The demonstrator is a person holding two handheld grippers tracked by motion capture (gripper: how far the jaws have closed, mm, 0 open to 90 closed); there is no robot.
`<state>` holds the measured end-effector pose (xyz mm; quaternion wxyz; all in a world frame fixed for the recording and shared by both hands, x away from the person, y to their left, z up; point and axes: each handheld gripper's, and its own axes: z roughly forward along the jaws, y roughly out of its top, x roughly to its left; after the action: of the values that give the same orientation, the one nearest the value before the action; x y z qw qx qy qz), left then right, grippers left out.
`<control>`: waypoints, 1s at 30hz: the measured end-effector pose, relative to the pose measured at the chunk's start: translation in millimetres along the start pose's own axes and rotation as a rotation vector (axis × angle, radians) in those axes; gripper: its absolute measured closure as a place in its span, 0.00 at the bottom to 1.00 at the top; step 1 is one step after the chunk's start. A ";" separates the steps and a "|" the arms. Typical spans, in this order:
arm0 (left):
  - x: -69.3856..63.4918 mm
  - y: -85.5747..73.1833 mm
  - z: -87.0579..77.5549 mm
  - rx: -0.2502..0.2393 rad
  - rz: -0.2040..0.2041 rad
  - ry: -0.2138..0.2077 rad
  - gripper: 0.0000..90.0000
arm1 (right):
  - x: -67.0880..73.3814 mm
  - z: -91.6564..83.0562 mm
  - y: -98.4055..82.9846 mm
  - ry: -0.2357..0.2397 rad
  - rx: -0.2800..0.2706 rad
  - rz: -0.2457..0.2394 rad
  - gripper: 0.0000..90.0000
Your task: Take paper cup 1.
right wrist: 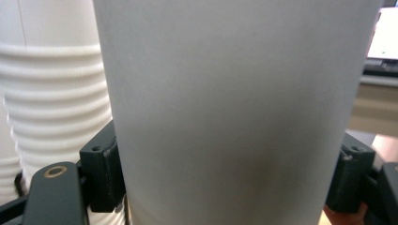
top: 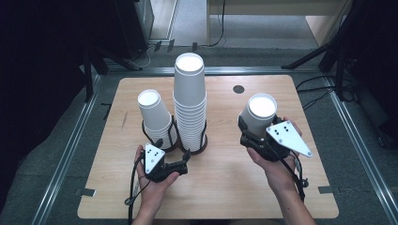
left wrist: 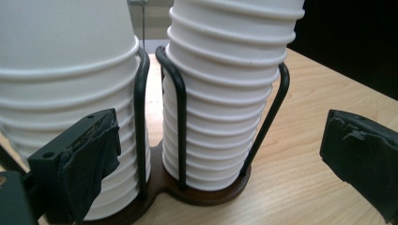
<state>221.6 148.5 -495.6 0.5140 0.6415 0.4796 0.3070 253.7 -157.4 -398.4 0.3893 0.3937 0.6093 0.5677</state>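
Mostly bench (top: 220, 187) work: tall cup stack (top: 189, 101) and short cup stack (top: 157, 119) upside down in wire holder (left wrist: 180, 117). Single paper cup (top: 259, 115) inverted, above bench at right, pinched in right gripper (top: 256, 136) jaws. Left gripper (top: 180, 164) jaws spread, near holder base. Cup likely light, thin-walled, crushable, slick; grip low on wall, gently.

Matt white paper cups (left wrist: 225, 93) with ribbed rims stand in black metal wire holders (left wrist: 176, 117) on a smooth, light wood-grain bench (top: 225, 178).

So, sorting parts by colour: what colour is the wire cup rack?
Black wire rack on a dark brown base, clearest in the left gripper view.
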 end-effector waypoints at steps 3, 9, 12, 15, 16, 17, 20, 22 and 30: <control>1.3 -1.5 -2.1 0.006 0.003 -0.001 0.00 | -0.2 -5.3 -18.3 0.005 0.022 0.012 0.22; -0.8 3.7 -7.3 -0.014 -0.004 -0.003 0.00 | 5.0 -10.0 -50.8 0.020 0.069 -0.004 0.22; -2.3 7.1 -9.1 -0.023 -0.006 -0.022 0.00 | 11.2 -8.9 -61.4 0.032 0.099 -0.035 0.22; -6.0 7.4 -10.4 -0.018 0.006 -0.046 0.00 | 18.7 -9.4 -71.2 0.056 0.110 -0.062 0.22; -7.6 7.4 -10.7 -0.017 0.007 -0.059 0.00 | 21.1 -9.1 -74.6 0.063 0.120 -0.068 0.22; -9.5 7.4 -10.8 -0.016 0.006 -0.073 0.00 | 23.3 -8.6 -78.0 0.069 0.129 -0.072 0.22; -15.8 7.9 -11.2 -0.016 0.025 -0.108 0.00 | 30.5 -6.2 -87.3 0.092 0.150 -0.080 0.22; -20.0 8.3 -11.0 -0.016 0.034 -0.132 0.00 | 35.4 -5.0 -92.6 0.110 0.160 -0.083 0.22; -35.7 11.5 -10.6 -0.003 0.051 -0.250 0.00 | 51.2 -3.7 -105.0 0.228 0.167 -0.054 0.22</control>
<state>203.1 119.0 -478.1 0.5626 0.6863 0.3947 0.2382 226.6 -116.4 -504.4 0.2987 0.3410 0.7050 0.5455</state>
